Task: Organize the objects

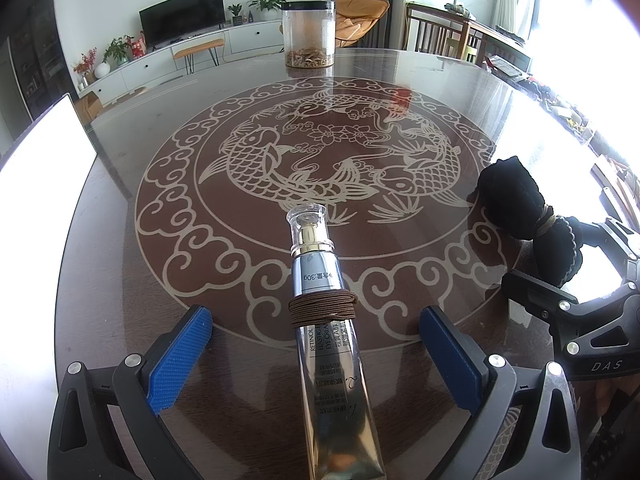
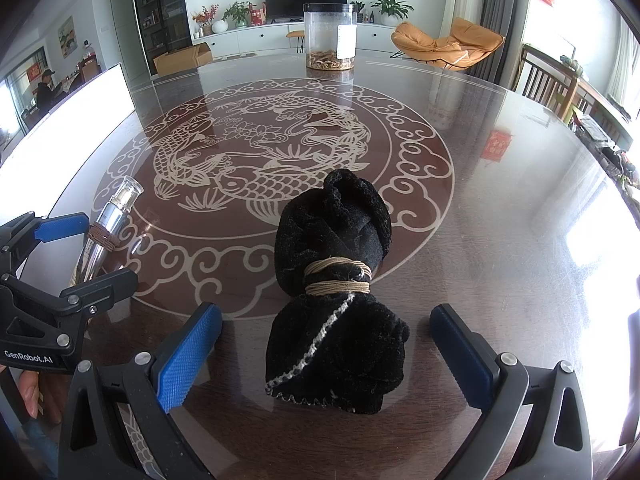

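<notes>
Both sets of jaws stand wide apart. The tube (image 1: 326, 332) lies between the left gripper (image 1: 316, 354) jaws, the cloth bundle (image 2: 338, 300) between the right gripper (image 2: 326, 354) jaws. On the glossy surface (image 1: 160, 168) the slick tube could squirt forward when squeezed; the far jar (image 1: 308, 34) seems safe.

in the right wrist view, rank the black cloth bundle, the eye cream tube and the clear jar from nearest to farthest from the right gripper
1. black cloth bundle, lying between the open fingers of the right gripper.
2. eye cream tube, off to the left, by the left gripper.
3. clear jar, upright at the table's far edge.
</notes>
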`<state>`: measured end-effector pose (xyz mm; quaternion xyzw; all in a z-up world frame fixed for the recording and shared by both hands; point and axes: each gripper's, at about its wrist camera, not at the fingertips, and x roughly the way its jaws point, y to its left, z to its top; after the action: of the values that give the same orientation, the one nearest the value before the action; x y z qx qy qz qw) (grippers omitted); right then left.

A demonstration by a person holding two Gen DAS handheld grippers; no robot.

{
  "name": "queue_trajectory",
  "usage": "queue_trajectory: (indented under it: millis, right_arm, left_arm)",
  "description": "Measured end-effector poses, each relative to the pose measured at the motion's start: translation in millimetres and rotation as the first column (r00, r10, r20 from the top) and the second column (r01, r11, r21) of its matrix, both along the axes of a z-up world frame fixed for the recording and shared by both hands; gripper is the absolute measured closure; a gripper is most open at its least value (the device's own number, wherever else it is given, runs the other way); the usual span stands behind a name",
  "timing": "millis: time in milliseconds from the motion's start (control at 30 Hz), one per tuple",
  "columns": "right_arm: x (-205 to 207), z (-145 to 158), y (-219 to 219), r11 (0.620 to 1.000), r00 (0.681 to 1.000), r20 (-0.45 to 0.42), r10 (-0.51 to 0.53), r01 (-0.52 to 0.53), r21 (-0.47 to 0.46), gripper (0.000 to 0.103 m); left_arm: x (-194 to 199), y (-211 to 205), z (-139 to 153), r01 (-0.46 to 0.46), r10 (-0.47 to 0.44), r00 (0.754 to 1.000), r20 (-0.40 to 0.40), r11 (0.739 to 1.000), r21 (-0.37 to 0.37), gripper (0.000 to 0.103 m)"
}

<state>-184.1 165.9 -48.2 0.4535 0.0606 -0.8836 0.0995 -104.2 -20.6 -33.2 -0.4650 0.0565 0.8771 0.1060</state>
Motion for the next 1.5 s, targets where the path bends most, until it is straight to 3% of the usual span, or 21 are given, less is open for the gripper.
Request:
queue_trajectory:
  millis: [567,667,833,867,967,1000,1033,1067,1100,1167,1233,1267,1333,1433,1467,1500]
  right_arm:
    - [0.3,0.0,0.1,1.0,1.0,0.0,0.0,0.0,0.0,0.0]
    - [0.8,0.3,0.0,1.0,1.0,0.0,0.0,0.0,0.0,0.0]
    - [0.4,-0.3,0.2,1.0,1.0,0.0,-0.001,0.001,0.0,0.0]
    - [0.5,-0.2,0.1,1.0,1.0,0.0,-0.001,0.001,0.0,0.0]
    - [0.6,-0.3,0.2,1.0,1.0,0.0,-0.001,0.001,0.0,0.0]
    - [0.5,-0.4,0.2,1.0,1.0,-0.001,-0.004,0.004,-0.001,0.0]
    - [0.5,-0.4,0.7,1.0,1.0,0.0,-0.003,0.003,-0.004,0.0]
    - [-0.1,-0.4,1.5,1.0,1.0,0.004,0.001,-0.001,-0.011,0.0]
    - [-2.5,0.4,3.5,1.0,0.999,0.031,0.014,-0.014,-0.023,0.0]
    - [-12.8,7.4,17.0,0.994,0.992,0.127,0.011,0.003,-0.11,0.0]
    - [-21.0,21.4,39.0,0.967,0.979,0.201,-0.027,0.076,-0.243,0.0]
    - [-24.5,30.4,44.9,0.961,0.976,0.214,-0.046,0.102,-0.258,0.0]
    - [-32.5,43.9,38.8,0.976,0.973,0.226,-0.041,0.087,-0.2,0.0]
    - [-45.3,40.2,5.8,0.998,0.968,0.249,0.008,0.008,-0.065,0.002]
    - [-47.4,34.0,-5.0,0.999,0.968,0.251,0.025,-0.018,-0.031,0.018]
    - [-46.7,25.8,-10.4,0.999,0.966,0.256,0.038,-0.044,0.015,0.061]
  left_arm:
    - [-0.9,0.4,-0.7,-0.002,0.002,1.0,0.001,1.0,0.0,0.0]
    - [-3.5,-1.9,1.4,0.019,-0.019,0.999,0.031,1.0,0.012,0.0]
    - [-10.9,-28.4,11.0,-0.037,0.015,0.992,0.124,0.984,0.172,0.0]
    - [-13.1,-26.9,10.8,-0.035,0.014,0.991,0.134,0.987,0.158,0.0]
    - [-17.5,-6.3,6.1,0.018,-0.019,0.991,0.13,1.0,0.008,0.0]
    - [-15.5,3.5,5.9,0.051,-0.047,0.995,0.093,0.998,-0.041,0.012]
    - [-12.9,7.4,9.0,0.079,-0.077,0.995,0.058,0.997,-0.027,0.042]
    - [-10.4,11.8,13.0,0.102,-0.102,0.994,0.026,0.994,-0.026,0.056]
    - [-8.5,16.7,17.3,0.117,-0.117,0.993,0.011,0.992,-0.042,0.076]
    - [-3.2,19.5,20.0,0.113,-0.114,0.993,-0.012,0.992,-0.053,0.076]
    - [7.2,11.7,20.9,0.099,-0.099,0.995,-0.032,0.995,-0.001,0.076]
    - [13.7,6.7,22.0,0.09,-0.089,0.995,-0.044,0.995,0.031,0.076]
    - [27.4,0.3,23.3,0.089,-0.084,0.994,-0.063,0.993,0.077,0.076]
    - [43.0,-8.9,37.9,0.096,-0.081,0.989,-0.121,0.989,0.116,0.076]
    - [47.4,-12.7,41.8,0.092,-0.075,0.988,-0.132,0.987,0.128,0.076]
    - [52.9,-19.8,49.4,0.083,-0.061,0.987,-0.147,0.985,0.151,0.076]
